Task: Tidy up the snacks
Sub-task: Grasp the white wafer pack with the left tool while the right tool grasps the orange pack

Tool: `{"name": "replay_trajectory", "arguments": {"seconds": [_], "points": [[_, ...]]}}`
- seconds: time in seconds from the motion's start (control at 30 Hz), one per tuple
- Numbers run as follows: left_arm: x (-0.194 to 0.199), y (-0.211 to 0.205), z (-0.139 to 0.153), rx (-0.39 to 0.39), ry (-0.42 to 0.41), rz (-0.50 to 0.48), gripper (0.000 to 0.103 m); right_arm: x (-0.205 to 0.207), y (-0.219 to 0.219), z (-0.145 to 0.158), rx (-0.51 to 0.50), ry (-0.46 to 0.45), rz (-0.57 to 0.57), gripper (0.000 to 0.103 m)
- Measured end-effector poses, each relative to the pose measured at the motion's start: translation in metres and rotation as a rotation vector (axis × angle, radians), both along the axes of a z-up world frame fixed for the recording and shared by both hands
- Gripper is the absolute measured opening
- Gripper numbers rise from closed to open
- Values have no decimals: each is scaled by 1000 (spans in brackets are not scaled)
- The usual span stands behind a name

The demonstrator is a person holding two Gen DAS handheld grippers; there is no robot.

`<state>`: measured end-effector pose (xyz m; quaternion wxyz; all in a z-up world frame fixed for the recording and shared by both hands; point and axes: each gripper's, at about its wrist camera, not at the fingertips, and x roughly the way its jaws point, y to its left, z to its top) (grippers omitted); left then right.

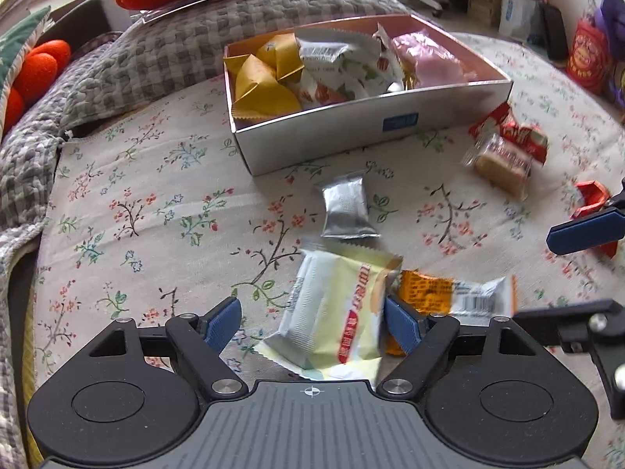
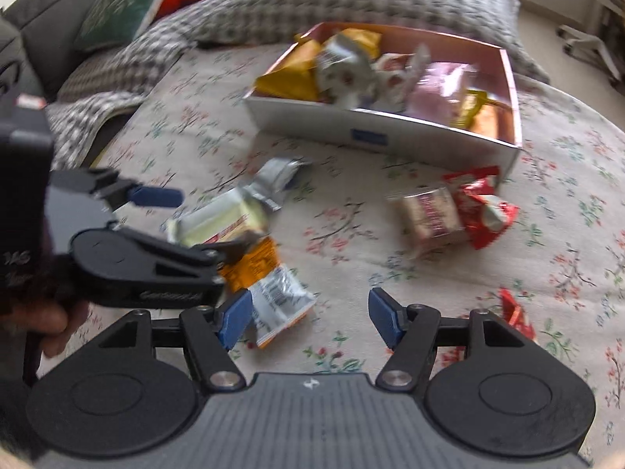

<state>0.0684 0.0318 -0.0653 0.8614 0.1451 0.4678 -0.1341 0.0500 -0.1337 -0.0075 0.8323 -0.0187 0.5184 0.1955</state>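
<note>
While the left gripper (image 1: 308, 324) is held with jaws spread wide, a pale yellow snack packet (image 1: 336, 312) is seen between its blue pads, one pad at the packet's edge, a grip not discernible. Just beside it lies an orange packet (image 1: 437, 293), and ahead a silver packet (image 1: 345, 211). Further ahead, the white box (image 1: 351, 133) is filled with snacks. The right gripper (image 2: 308, 318) is held moderately open over bare floral cloth (image 2: 351, 234), the orange packet at its left pad.

Both wrist cameras look steeply down, close over the floral bedspread (image 1: 156, 203), facing the white box (image 1: 351, 125). Left camera sits left of right; both share box and loose packets.
</note>
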Motion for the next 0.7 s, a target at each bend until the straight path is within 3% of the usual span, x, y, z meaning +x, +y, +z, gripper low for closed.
{"name": "replay_trajectory", "arguments": {"seconds": [0.2, 0.43, 0.7], "points": [[6, 9, 0, -27, 7, 17, 77, 0, 11, -8, -11, 8, 80, 62], [10, 16, 3, -66, 14, 55, 47, -3, 25, -16, -41, -7, 156, 63], [14, 24, 5, -69, 1, 110, 45, 3, 31, -27, -66, -36, 182, 63]]}}
